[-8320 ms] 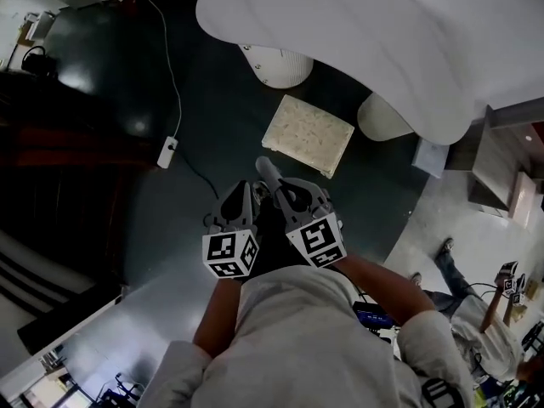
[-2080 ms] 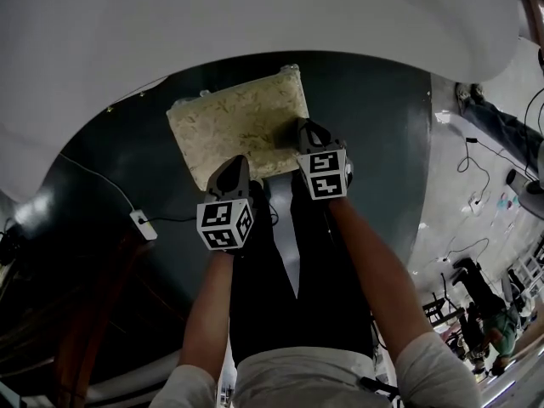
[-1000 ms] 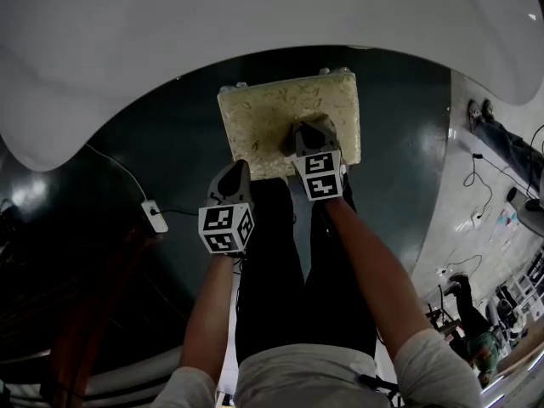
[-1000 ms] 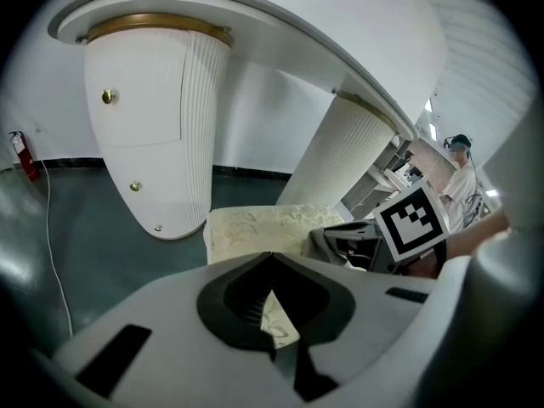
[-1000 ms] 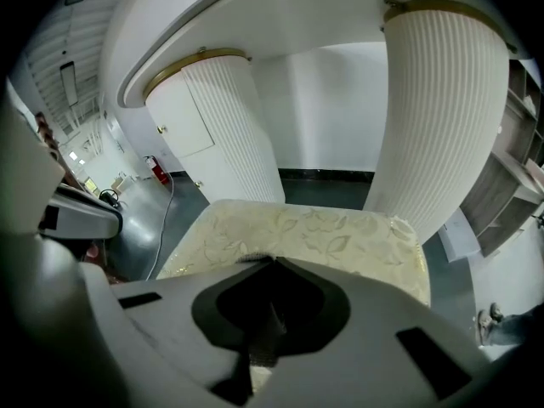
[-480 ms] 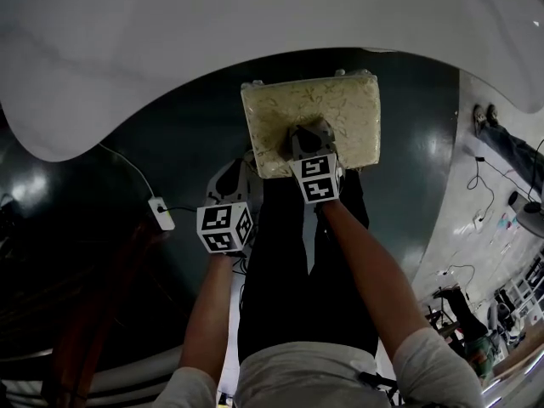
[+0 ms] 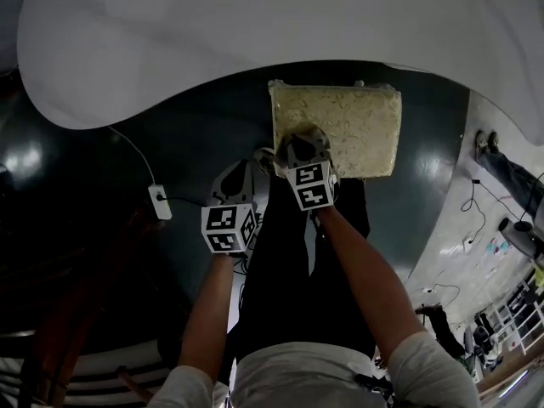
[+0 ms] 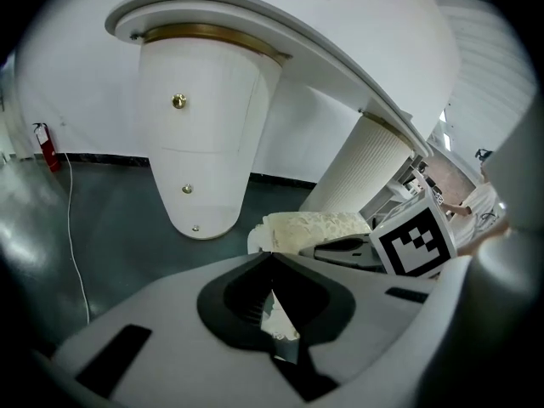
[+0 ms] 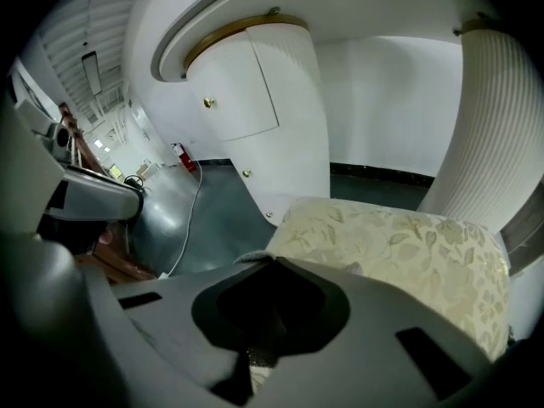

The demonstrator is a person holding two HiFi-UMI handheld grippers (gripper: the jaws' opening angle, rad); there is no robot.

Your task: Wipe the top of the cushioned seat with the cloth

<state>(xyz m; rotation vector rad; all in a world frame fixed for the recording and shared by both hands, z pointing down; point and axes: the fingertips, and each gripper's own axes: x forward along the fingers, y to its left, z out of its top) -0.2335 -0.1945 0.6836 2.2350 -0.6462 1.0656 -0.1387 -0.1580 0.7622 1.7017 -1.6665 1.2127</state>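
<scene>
The cushioned seat (image 7: 348,126) is a cream, leaf-patterned square on the dark floor under the white table. My right gripper (image 7: 297,141) rests on its near-left part, shut on a grey woven cloth (image 9: 250,257) that peeks out at the jaw tips (image 9: 272,260). The seat top (image 9: 399,245) spreads ahead and to the right of those jaws. My left gripper (image 7: 240,173) hangs over the floor just left of the seat, jaws together (image 8: 272,255); a pale sliver shows inside them and I cannot identify it. The seat (image 8: 314,226) lies ahead of it.
A large white tabletop (image 7: 212,32) overhangs the far side. Its smooth pedestal (image 8: 200,143) and ribbed column (image 8: 365,168) stand behind the seat. A white power strip (image 7: 158,202) with its cable lies on the floor at left. The person's dark-trousered legs (image 7: 289,262) stand below.
Over the last second my right gripper has slid leftward across the seat top, from its middle-right to its near-left part. The left gripper has stayed beside the seat.
</scene>
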